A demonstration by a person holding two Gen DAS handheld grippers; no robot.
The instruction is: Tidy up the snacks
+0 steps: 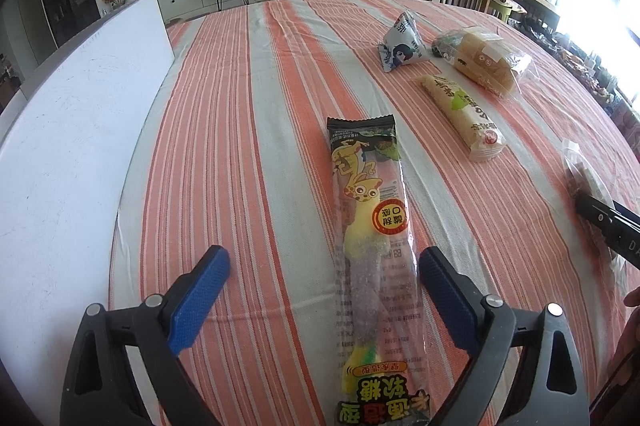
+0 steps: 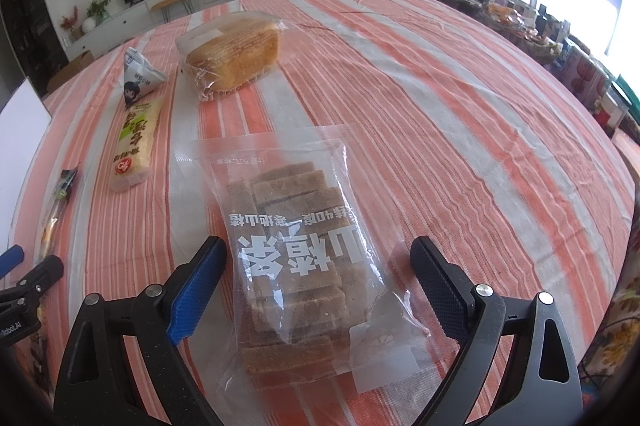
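A long gummy-candy packet (image 1: 372, 246) lies on the striped tablecloth between the open fingers of my left gripper (image 1: 324, 266). My right gripper (image 2: 318, 258) is open around a clear bag of brown hawthorn strips (image 2: 296, 266) lying flat. Farther back lie a yellow roll packet (image 1: 464, 116) (image 2: 134, 142), a small triangular packet (image 1: 402, 42) (image 2: 138, 78) and a bagged bread loaf (image 1: 486, 60) (image 2: 234, 52). The candy packet also shows at the left of the right wrist view (image 2: 56, 202).
A white board or box (image 1: 72, 130) stands along the table's left side. The striped tablecloth (image 2: 440, 114) covers the table. A cluttered shelf (image 2: 560, 38) runs by the window on the right. The right gripper's body (image 1: 608, 226) shows at the right edge.
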